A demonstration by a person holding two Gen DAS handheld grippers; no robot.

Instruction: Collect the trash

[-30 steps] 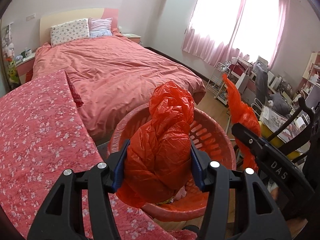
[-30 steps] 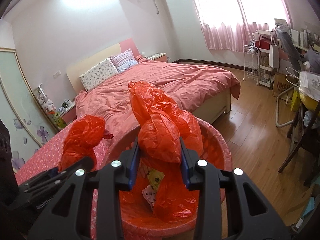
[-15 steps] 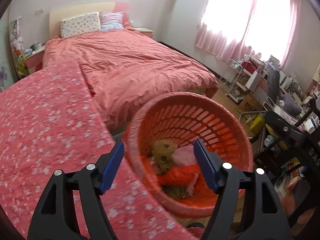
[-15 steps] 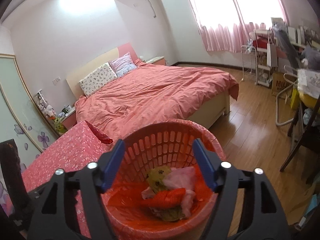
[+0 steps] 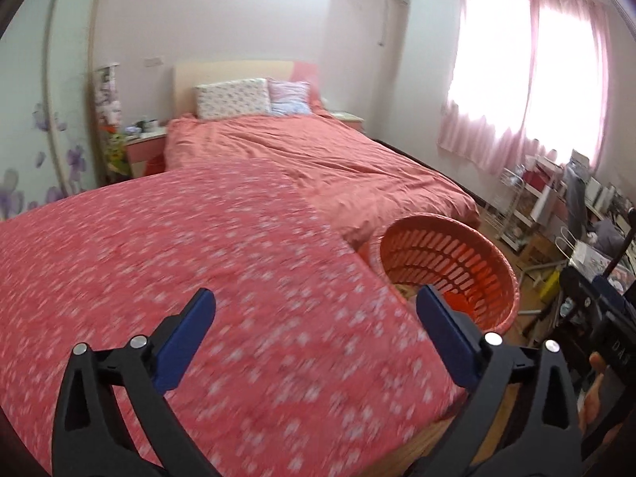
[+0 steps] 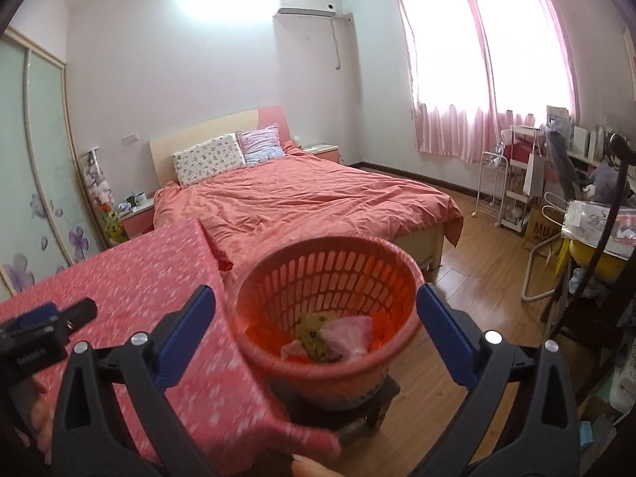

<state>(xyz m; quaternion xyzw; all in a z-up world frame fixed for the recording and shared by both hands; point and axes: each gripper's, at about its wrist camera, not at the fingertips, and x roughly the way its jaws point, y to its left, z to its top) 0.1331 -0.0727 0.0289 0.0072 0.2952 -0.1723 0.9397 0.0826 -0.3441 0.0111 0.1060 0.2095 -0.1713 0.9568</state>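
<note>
Left claw (image 5: 314,334) spread wide over the floral-clothed counter (image 5: 179,278), jaws just opened, gripping nothing. Orange slatted basket (image 6: 330,310) beside the counter's edge, crumpled trash (image 6: 330,336) at bottom. Right claw (image 6: 316,334) likewise just opened, empty, framing the basket.

One orange basket (image 6: 330,302), one bed (image 6: 318,202), two pillows (image 6: 210,159), two tongs (image 6: 316,314), both empty

White walls (image 6: 206,79) — an air conditioner (image 6: 308,3) high up. Pink curtains (image 6: 477,59) glow over a bright window. A bed (image 6: 310,202) under a salmon cover, two pillows (image 6: 228,157) at its headboard, a nightstand (image 6: 137,210) beside it. Wood floor (image 6: 477,262), a white cart (image 6: 512,187) — glass wardrobe doors (image 6: 35,159) with purple flowers
</note>
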